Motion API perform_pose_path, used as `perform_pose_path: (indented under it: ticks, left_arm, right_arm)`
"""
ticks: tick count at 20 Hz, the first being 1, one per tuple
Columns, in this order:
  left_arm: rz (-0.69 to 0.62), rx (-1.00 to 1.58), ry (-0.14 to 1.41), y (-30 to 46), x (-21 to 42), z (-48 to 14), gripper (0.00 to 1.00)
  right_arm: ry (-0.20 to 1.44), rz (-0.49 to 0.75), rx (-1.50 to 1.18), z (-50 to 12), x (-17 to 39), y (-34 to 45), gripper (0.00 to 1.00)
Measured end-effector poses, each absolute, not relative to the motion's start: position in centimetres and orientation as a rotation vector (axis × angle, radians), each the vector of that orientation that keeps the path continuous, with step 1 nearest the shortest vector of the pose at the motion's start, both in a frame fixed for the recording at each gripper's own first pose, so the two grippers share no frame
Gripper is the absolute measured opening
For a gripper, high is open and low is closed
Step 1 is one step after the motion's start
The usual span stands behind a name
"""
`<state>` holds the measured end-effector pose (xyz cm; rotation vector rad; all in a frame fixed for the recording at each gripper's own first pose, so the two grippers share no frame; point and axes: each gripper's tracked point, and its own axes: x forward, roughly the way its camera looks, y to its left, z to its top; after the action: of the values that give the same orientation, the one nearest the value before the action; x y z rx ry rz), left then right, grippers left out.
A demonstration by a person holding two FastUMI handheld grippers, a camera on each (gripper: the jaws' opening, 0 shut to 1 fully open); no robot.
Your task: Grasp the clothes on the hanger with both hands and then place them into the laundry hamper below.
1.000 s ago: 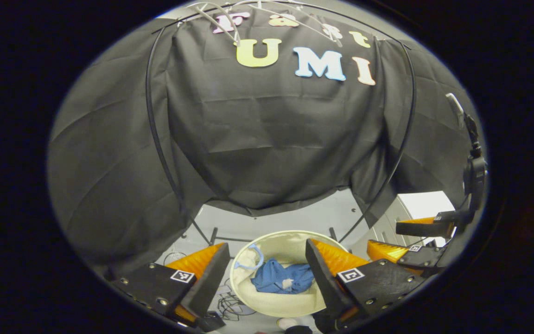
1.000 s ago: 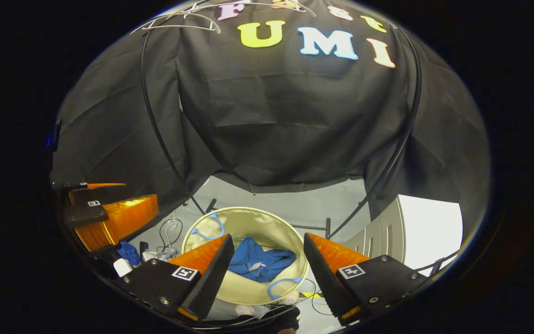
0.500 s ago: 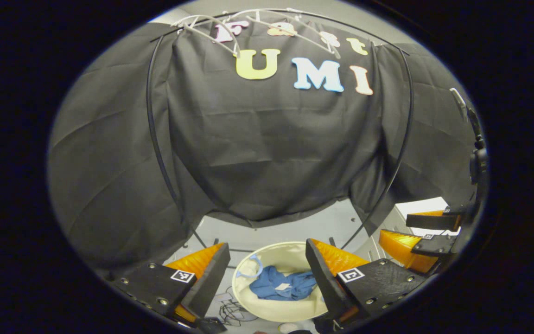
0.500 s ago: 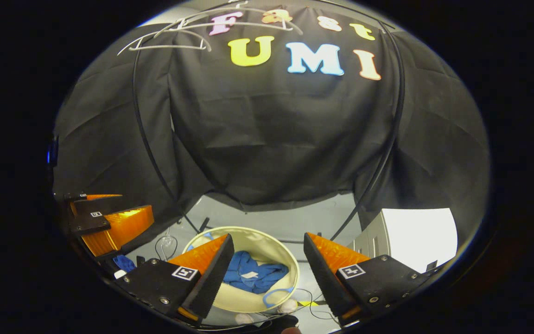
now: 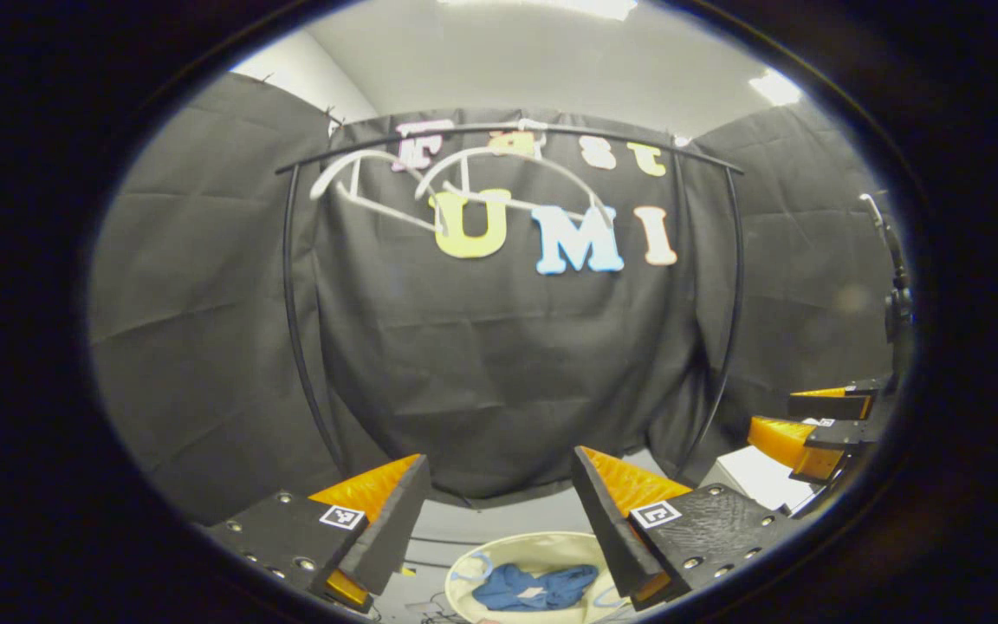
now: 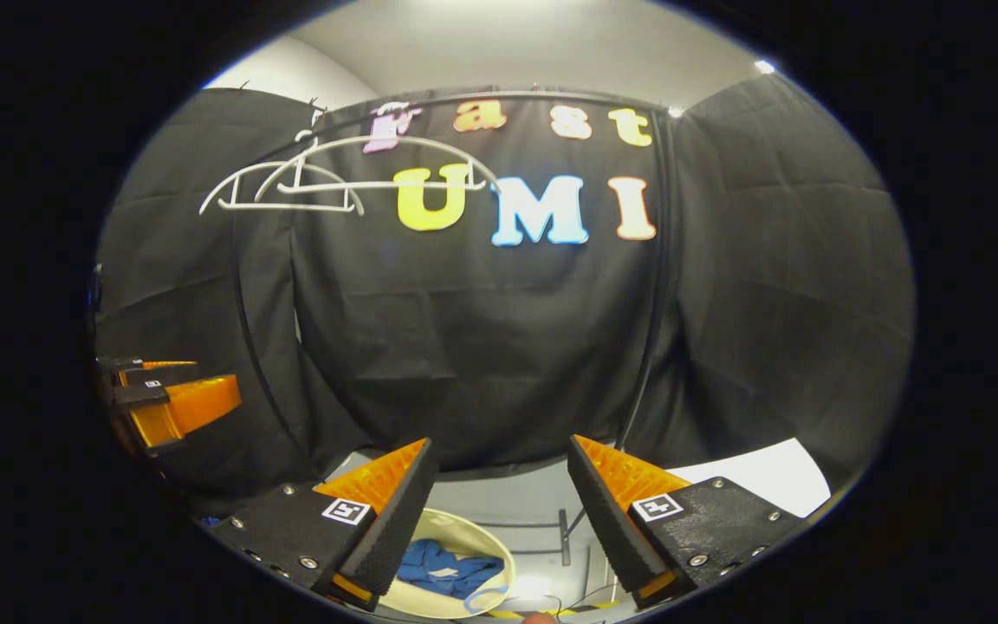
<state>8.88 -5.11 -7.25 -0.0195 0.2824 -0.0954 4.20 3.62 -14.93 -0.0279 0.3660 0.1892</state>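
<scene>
The blue clothes (image 5: 534, 587) lie crumpled in the laundry hamper (image 5: 542, 548), low between the fingers of the left tool (image 5: 499, 511), which is spread wide and holds nothing. The right tool (image 6: 499, 503) is likewise wide open and empty, with the same blue heap (image 6: 447, 568) in the hamper (image 6: 482, 537) just below its left finger. High above both tools, two white hangers (image 5: 464, 182) hang bare on the black rail (image 5: 508, 132); they show too above and left of the right tool (image 6: 317, 186). Judging by its folds, the garment is soft, light and limp, so it would sag and bunch anywhere it is pinched. Best hold would be a fold of cloth at each side, one tool to each, so it lifts spread rather than trailing
</scene>
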Motion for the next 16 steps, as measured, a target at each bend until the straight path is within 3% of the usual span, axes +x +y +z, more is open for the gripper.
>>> perform_pose_path:
  ticks: [8,16]
  left_arm:
    - [-0.102,-0.035,0.118,-6.2,5.1,3.3,0.94]
    - [-0.057,-0.052,0.022,-5.8,0.9,8.7,0.94]
  right_arm:
    - [0.161,0.145,-0.035,-5.1,-0.1,-1.6,0.94]
    - [0.063,0.13,-0.017,-1.2,-4.3,-3.8,0.93]
